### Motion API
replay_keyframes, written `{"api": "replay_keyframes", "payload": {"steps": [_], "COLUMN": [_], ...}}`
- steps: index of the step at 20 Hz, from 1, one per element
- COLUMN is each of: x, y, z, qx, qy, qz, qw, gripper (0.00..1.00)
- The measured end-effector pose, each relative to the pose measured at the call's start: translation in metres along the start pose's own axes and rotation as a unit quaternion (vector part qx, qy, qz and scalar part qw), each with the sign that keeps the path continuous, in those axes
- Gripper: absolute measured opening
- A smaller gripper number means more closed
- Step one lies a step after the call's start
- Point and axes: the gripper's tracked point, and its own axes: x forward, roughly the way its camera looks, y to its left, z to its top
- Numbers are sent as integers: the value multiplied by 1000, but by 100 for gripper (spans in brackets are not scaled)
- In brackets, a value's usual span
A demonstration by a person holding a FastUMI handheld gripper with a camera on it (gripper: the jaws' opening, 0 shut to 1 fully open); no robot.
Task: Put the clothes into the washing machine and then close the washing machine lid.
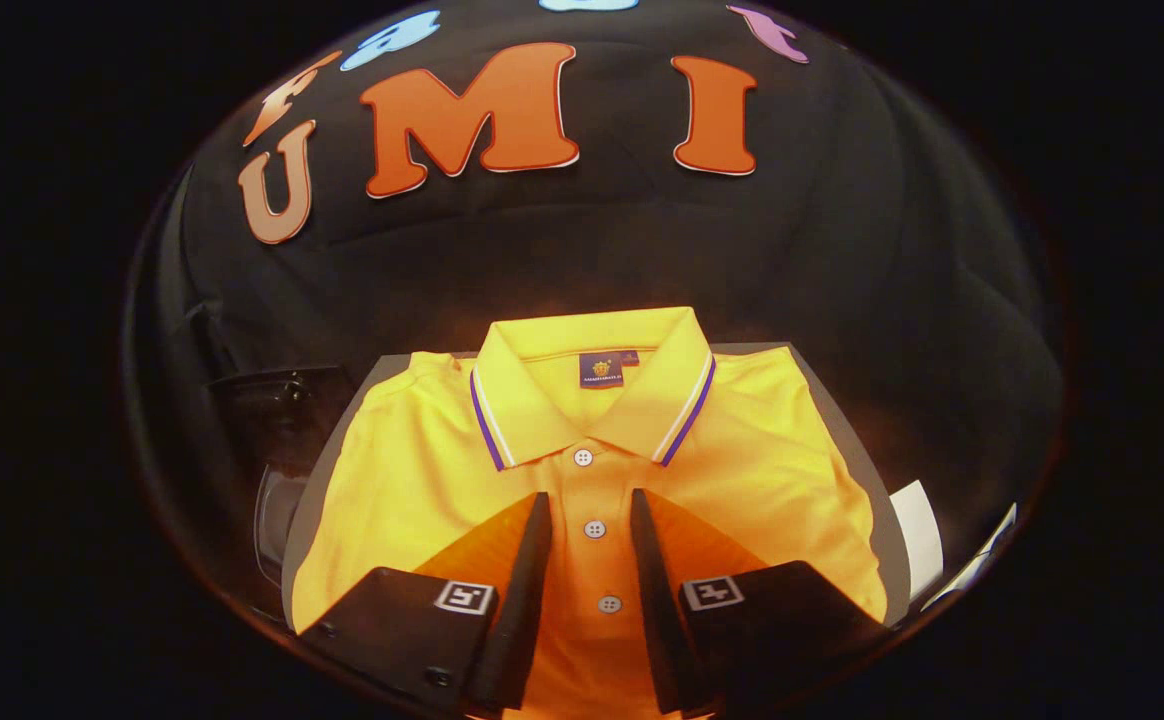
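A folded yellow polo shirt (592, 470) lies flat on a grey surface (847, 440), its collar with purple and white stripes pointing away from me. My gripper (592, 505) hovers over the button placket, open, with its fingers either side of the middle buttons and nothing held between them. The fingers (537, 560) stand a little above the fabric; I cannot tell whether they touch it.
A dark object with a clear curved part (277, 470) sits to the left of the grey surface. White pieces (917, 535) lie off its right edge. Black cloth wall stands behind the shirt.
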Motion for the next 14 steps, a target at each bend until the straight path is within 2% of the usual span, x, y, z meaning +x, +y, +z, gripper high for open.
{"api": "replay_keyframes", "payload": {"steps": [1, 2, 5, 6, 8, 12, 14], "x": [0, 0, -2, -2, -1, -4, -14], "y": [1, 1, 7, 7, 6, 7, 7], "z": [1, 1, 2, 3, 4, 7, 15], "qx": [3, 3, 27, 22, 25, 86, 98], "qy": [5, 9, 26, 15, -7, -16, -45], "qz": [-2, -9, -30, -32, -30, 15, 19], "qw": [1000, 1000, 999, 999, 999, 996, 994], "gripper": [36, 25, 24, 12, 12, 12, 12]}}
